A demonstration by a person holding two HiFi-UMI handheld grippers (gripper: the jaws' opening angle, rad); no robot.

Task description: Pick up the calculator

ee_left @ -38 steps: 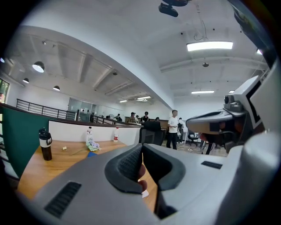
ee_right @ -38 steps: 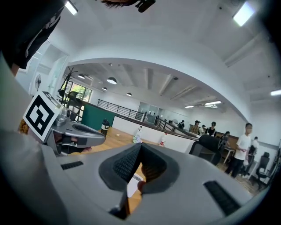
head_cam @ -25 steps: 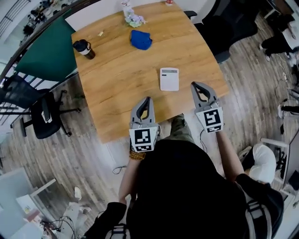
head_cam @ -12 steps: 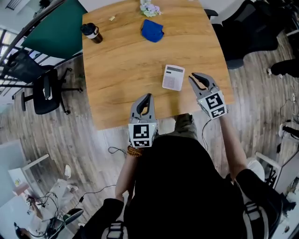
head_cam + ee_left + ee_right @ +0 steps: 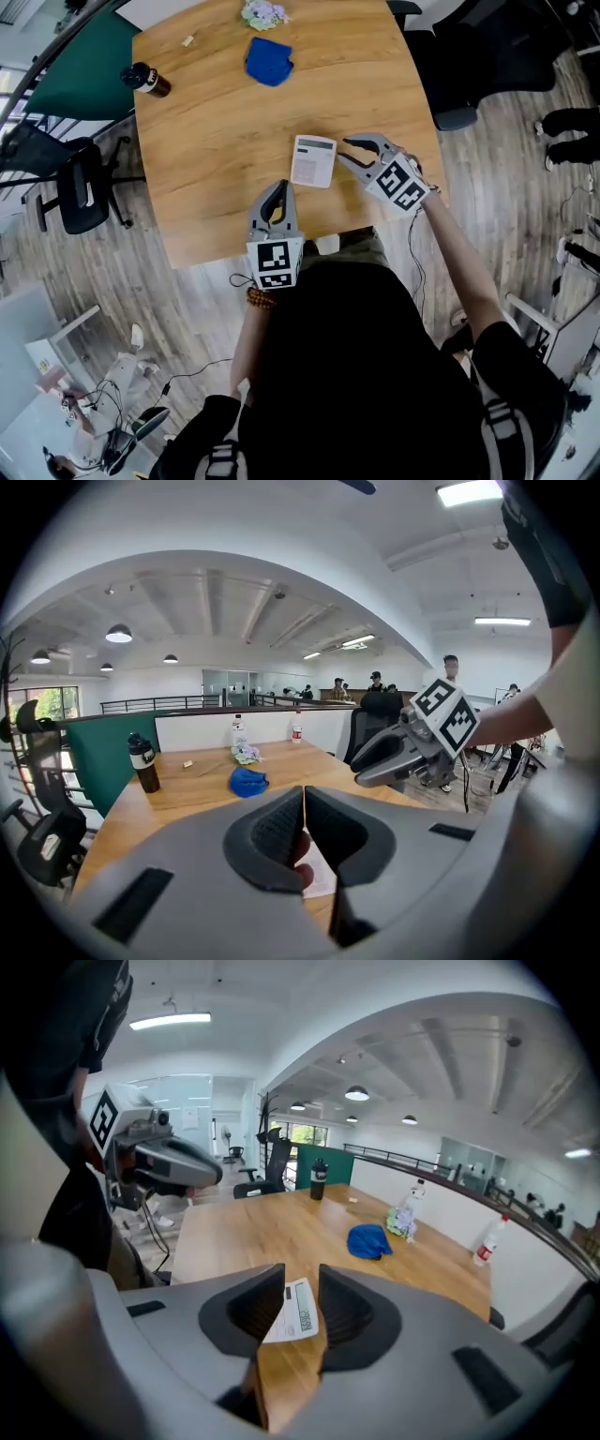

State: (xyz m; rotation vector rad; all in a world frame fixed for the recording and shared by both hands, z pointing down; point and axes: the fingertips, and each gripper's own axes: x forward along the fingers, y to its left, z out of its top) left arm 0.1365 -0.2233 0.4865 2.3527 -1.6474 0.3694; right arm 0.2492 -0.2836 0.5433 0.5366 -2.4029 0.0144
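The white calculator [image 5: 313,160] lies flat on the wooden table [image 5: 216,141], near its front edge. My right gripper [image 5: 343,149] points left at the calculator's right side, just short of it. Its jaws have just been opening and stand apart with nothing between them. In the right gripper view the calculator [image 5: 295,1312] shows through the gap beyond the right gripper [image 5: 301,1274]. My left gripper [image 5: 277,188] hovers over the table's front edge, below the calculator and slightly left of it, with its jaws closed together and empty. The left gripper [image 5: 304,794] hides most of the calculator [image 5: 319,874].
A blue cloth [image 5: 269,61], a dark bottle [image 5: 145,80] and a crumpled bundle [image 5: 263,13] sit at the table's far side. A black chair [image 5: 80,187] stands on the floor at the left, another chair [image 5: 464,56] at the right. A green partition [image 5: 80,66] borders the far left.
Both grippers have come forward over the table. The right one swung left and down toward the calculator, and its jaws parted. The left one stayed shut.
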